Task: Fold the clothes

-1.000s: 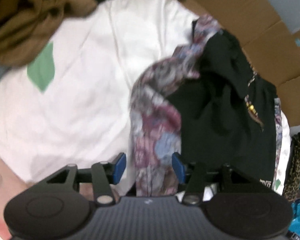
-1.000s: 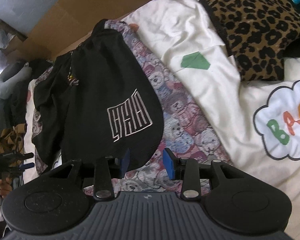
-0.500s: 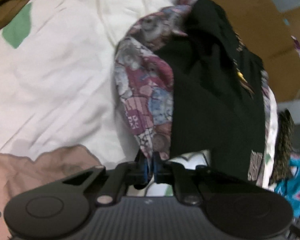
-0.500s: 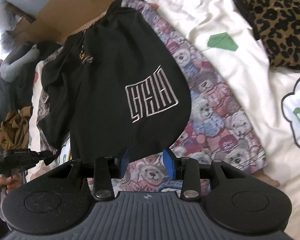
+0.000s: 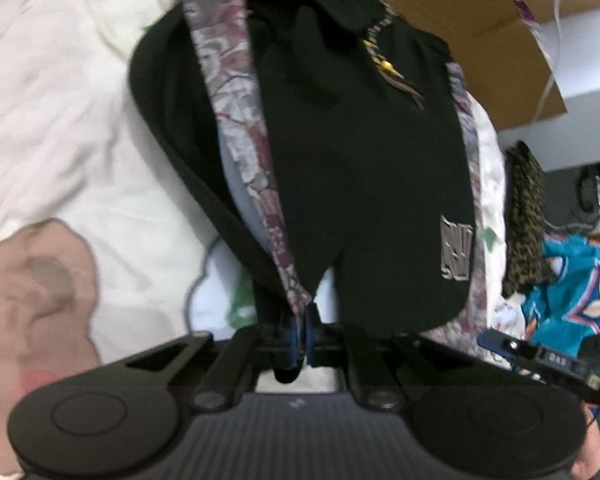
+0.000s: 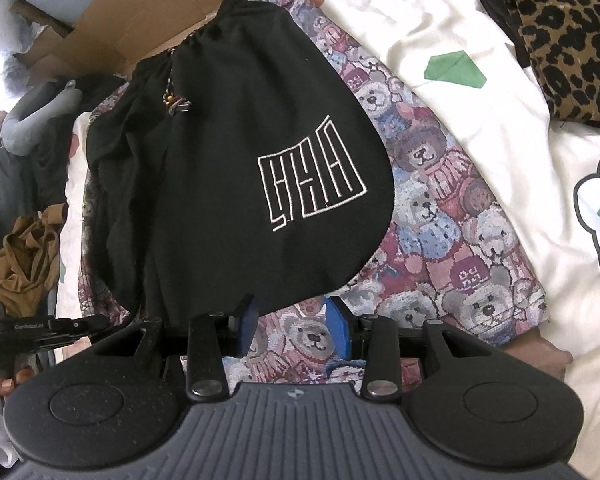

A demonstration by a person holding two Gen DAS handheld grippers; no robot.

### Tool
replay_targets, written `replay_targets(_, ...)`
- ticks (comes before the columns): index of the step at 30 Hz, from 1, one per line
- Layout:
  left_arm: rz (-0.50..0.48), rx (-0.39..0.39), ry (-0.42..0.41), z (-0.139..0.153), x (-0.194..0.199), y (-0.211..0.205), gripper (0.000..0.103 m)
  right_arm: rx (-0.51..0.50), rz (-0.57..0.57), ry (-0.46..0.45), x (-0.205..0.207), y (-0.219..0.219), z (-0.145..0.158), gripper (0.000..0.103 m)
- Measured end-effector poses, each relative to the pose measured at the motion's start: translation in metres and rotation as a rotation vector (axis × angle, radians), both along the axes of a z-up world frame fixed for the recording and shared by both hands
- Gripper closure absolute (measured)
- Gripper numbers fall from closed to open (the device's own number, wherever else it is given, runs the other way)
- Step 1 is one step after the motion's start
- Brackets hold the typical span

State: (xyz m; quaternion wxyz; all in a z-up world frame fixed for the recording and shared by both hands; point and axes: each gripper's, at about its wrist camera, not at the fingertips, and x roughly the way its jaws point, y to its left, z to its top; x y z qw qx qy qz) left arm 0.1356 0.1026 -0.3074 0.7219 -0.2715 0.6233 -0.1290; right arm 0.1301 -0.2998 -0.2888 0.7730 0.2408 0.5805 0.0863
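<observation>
Black shorts [image 6: 240, 140] with a white embroidered logo lie on a teddy-bear print garment [image 6: 440, 216] spread over white bedding. My left gripper [image 5: 300, 336] is shut on an edge of the bear-print garment [image 5: 236, 92], which rises in a lifted strip beside the black shorts [image 5: 364, 160]; a black layer shows behind the strip. My right gripper [image 6: 294, 330] is open, its blue pads [image 6: 340, 332] hovering over the bear print at the shorts' rounded hem. The left gripper [image 6: 40, 328] also shows at the lower left of the right wrist view, held by a hand.
White bedding [image 6: 440, 20] with cloud and green prints lies underneath. A leopard-print garment [image 6: 572, 32] sits at the right, a brown garment [image 6: 24, 264] and grey plush toy [image 6: 40, 108] at the left. Cardboard [image 6: 140, 8] stands behind. A teal patterned cloth [image 5: 572, 280] lies to the right.
My left gripper went from open to shut on the bear-print edge and has lifted it over toward the black shorts. The right gripper edged closer to the shorts' hem, still open.
</observation>
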Motion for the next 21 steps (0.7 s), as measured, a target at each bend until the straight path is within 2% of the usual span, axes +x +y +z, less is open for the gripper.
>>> replay_targets(4,-0.053,-0.025,-0.009,0.0,0.002,-0.018,0.099,0.001,-0.003,0.004,0.0,-0.001,-0.001,0.058)
replay_targets(6,-0.048,-0.025,0.017,-0.003,0.003,-0.018,0.097,0.002,-0.003,0.005,-0.001,-0.001,-0.001,0.058)
replay_targets(9,-0.028,-0.015,0.042,-0.005,0.005,-0.013,0.086,0.003,-0.004,0.007,-0.001,-0.002,-0.001,0.058)
replay_targets(11,0.0,0.005,0.029,0.0,0.009,-0.004,0.07,0.004,-0.004,0.008,-0.002,-0.002,-0.002,0.058)
replay_targets(13,0.027,0.03,-0.012,0.012,0.016,0.007,0.062,0.003,-0.005,0.009,-0.002,-0.002,-0.002,0.058)
replay_targets(16,0.067,0.069,-0.084,0.03,0.027,0.027,0.057,0.002,-0.006,0.011,-0.002,-0.003,-0.003,0.058)
replay_targets(21,0.162,0.167,-0.178,0.044,0.056,0.06,0.056,0.003,-0.006,0.011,-0.002,-0.003,-0.003,0.058)
